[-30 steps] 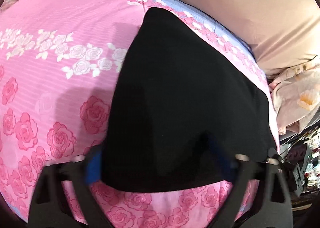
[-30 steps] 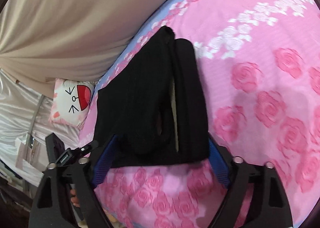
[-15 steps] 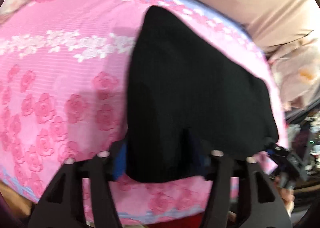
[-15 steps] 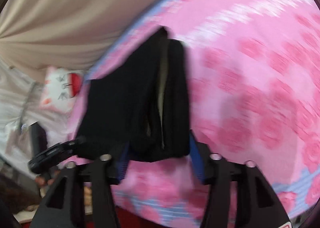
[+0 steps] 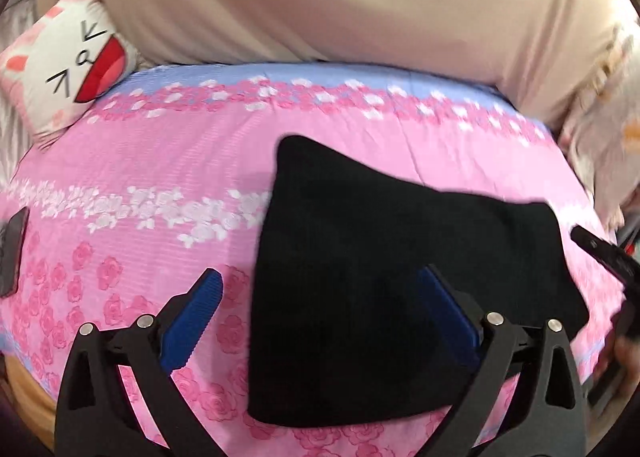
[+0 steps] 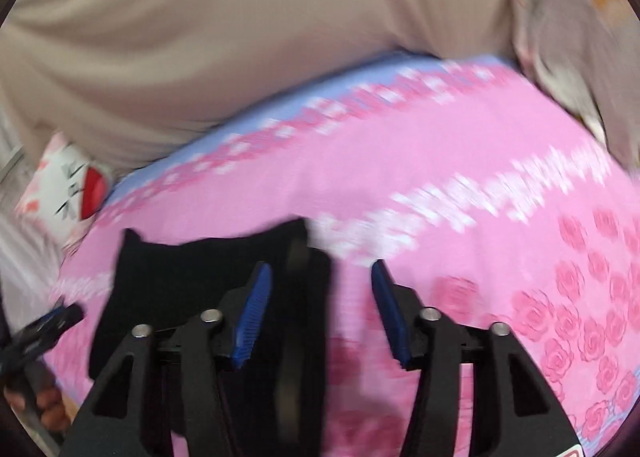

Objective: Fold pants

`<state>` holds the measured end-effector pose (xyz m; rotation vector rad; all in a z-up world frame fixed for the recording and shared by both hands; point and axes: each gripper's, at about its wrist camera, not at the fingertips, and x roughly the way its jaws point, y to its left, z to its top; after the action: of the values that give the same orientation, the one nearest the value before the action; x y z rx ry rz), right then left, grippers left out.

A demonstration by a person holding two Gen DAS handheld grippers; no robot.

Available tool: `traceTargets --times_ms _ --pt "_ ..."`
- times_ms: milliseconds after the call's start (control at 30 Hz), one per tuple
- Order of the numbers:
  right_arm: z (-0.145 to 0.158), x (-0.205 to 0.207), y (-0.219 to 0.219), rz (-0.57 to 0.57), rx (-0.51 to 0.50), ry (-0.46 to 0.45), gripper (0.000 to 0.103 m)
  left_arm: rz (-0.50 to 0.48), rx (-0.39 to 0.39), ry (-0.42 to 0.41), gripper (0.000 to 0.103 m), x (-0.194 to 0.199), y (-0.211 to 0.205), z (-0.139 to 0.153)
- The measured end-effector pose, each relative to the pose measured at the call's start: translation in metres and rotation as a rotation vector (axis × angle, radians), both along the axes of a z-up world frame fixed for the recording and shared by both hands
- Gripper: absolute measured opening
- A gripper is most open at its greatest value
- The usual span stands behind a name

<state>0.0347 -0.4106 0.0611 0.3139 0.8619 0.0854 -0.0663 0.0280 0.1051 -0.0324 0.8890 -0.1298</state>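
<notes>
Left gripper (image 5: 320, 309) has just spread wide above the folded pants (image 5: 400, 281) (lying on the bed (image 5: 160, 161)); right gripper (image 6: 320, 309), narrowing, pinches nothing. Pull away cleanly.

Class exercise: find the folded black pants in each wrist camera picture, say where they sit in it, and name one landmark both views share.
Left wrist view: the black pants lie right of centre on the pink bedspread, reaching the lower edge.
Right wrist view: the black pants, blurred, lie lower left.
Shared landmark: the white cartoon-face pillow, at the left edge in both.
</notes>
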Motion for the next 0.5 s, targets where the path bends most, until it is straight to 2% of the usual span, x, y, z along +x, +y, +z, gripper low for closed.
traceTargets --times_ms 100,233,367,433,500 --pt "-0.013 -0.009 0.001 0.067 -0.026 0.018 0.041 -0.048 0.043 0.050 0.096 0.001 -0.015 -0.015" --pt "0.006 -0.024 0.029 0.213 -0.021 -0.041 0.041 -0.079 0.084 0.091 0.096 0.007 -0.037 -0.027" --pt "0.018 -0.031 0.055 0.402 0.132 -0.085 0.041 -0.083 0.133 0.119 0.097 0.010 -0.053 -0.037" --pt "0.015 -0.029 0.061 0.418 0.139 -0.083 0.041 -0.076 0.164 0.116 0.098 0.010 -0.059 -0.039" --pt "0.005 -0.023 0.054 0.383 0.118 -0.063 0.041 -0.072 0.174 0.117 0.098 0.010 -0.062 -0.038"
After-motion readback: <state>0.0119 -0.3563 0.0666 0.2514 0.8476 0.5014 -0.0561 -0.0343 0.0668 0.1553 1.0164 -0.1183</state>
